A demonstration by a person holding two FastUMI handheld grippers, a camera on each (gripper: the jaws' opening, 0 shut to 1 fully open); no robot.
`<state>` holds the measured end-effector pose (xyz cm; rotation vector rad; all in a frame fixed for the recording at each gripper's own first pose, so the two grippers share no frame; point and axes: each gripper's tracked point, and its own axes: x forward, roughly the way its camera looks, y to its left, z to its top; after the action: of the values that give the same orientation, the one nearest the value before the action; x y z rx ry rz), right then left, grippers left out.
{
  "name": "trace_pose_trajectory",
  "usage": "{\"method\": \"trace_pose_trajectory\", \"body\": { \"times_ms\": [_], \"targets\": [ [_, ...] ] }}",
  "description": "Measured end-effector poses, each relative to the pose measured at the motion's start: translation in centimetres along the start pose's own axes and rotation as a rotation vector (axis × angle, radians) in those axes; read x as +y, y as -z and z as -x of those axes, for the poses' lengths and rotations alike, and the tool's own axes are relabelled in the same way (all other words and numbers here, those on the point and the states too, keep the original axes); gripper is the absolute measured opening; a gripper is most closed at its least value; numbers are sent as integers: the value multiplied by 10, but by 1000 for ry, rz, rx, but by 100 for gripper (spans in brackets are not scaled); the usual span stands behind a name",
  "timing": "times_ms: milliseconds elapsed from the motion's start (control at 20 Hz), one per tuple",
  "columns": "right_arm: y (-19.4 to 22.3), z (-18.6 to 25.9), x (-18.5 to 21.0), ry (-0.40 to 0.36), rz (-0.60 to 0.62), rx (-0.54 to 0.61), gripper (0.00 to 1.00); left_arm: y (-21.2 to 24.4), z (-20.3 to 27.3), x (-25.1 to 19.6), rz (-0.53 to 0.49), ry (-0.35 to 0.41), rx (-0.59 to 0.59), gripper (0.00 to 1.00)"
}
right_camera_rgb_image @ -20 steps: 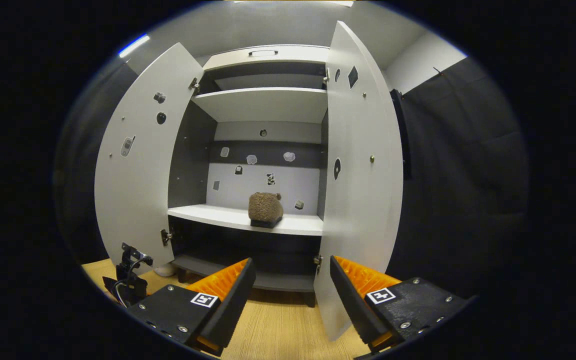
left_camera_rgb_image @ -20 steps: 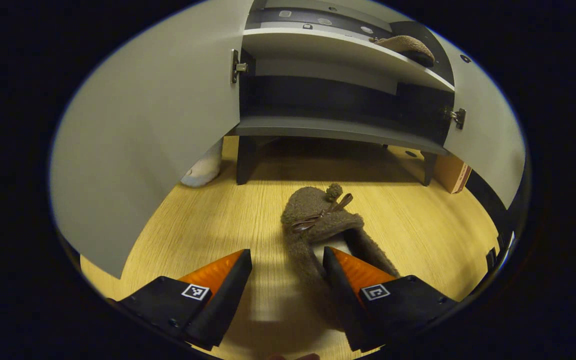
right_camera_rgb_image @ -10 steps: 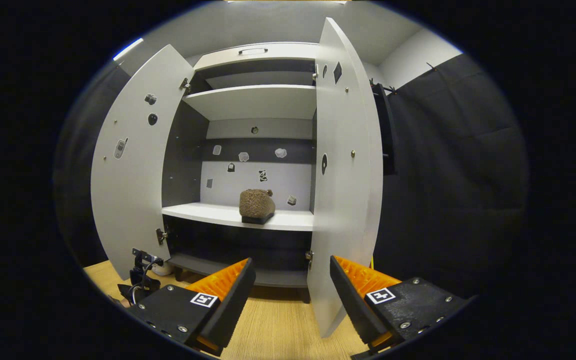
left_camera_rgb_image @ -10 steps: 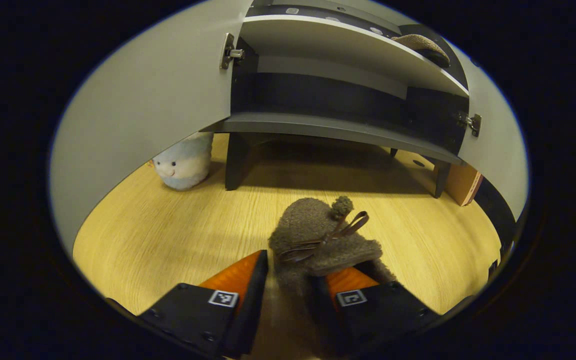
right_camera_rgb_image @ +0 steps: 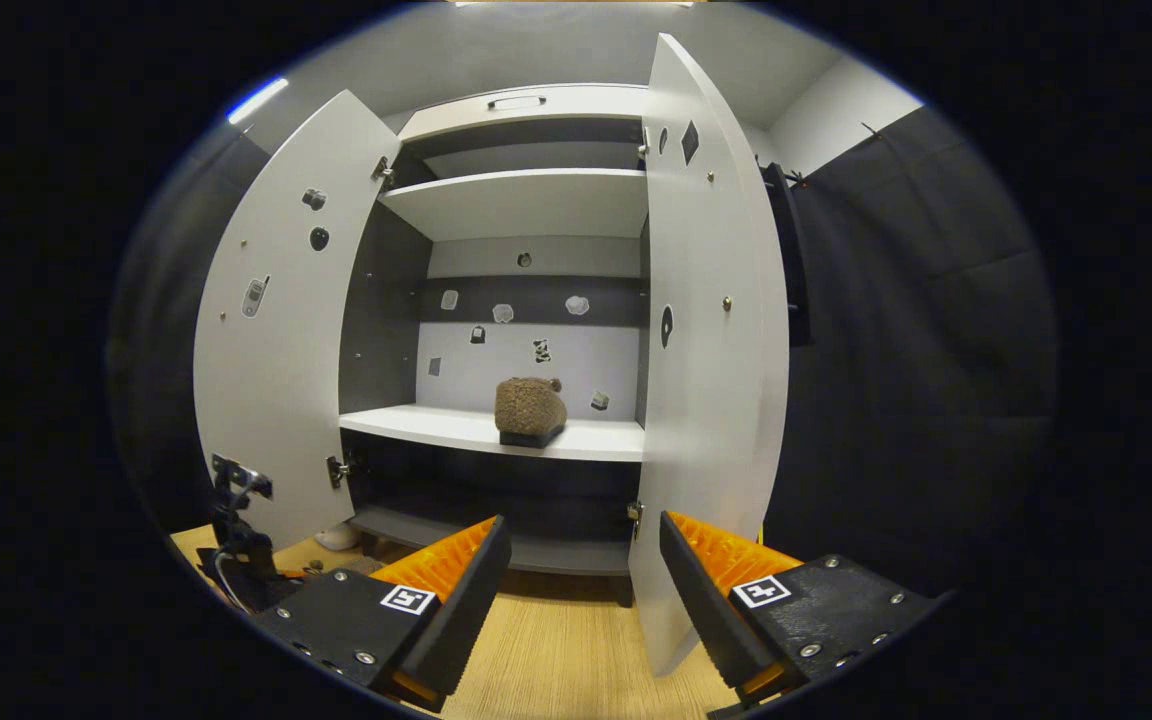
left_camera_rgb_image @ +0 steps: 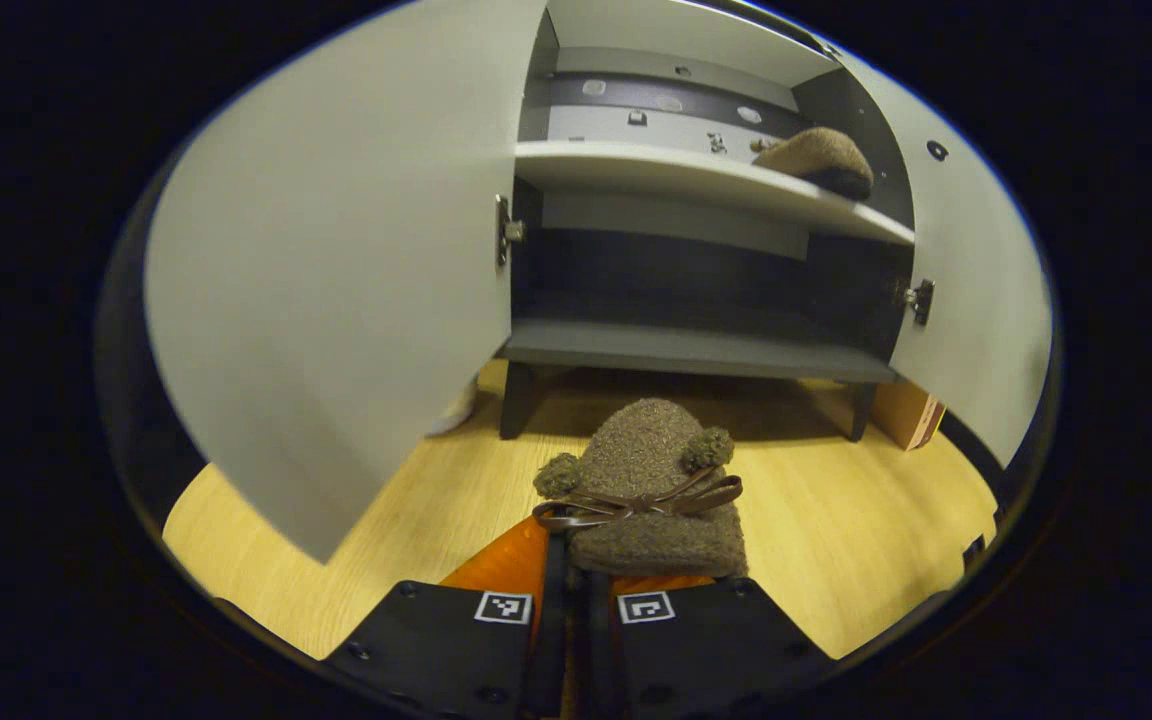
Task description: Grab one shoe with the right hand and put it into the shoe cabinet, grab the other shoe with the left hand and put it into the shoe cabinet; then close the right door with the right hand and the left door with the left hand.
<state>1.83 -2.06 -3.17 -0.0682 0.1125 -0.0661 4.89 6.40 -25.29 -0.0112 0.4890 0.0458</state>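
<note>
Holding the fuzzy slipper tight, the left gripper should lift it onto the shelf beside the other slipper. The right gripper waits open.

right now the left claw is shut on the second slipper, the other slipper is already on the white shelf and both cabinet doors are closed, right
Not quite: both doors are open. The right gripper view shows the left door and right door swung wide. The rest holds: the left claw is shut on the second slipper, and the other slipper sits on the white shelf.
</note>
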Motion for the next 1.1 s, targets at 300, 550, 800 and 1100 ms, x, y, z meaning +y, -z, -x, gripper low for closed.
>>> {"method": "trace_pose_trajectory", "body": {
  "times_ms": [300, 550, 800, 1100],
  "targets": [
    [-3, 0, 4, -24, -19, -1, 92, -128, 81, -11, 21, 16, -194, 17],
    [-11, 3, 3, -32, -26, -13, 92, -274, 75, -42, 62, 86, -305, 16],
    [-18, 9, -10, -6, -25, -15, 93, -349, 23, -78, 29, 123, -338, 17],
    [-20, 22, -27, 34, -18, -4, 93, -393, -89, -92, 53, 126, -242, 17]
  ]
}}
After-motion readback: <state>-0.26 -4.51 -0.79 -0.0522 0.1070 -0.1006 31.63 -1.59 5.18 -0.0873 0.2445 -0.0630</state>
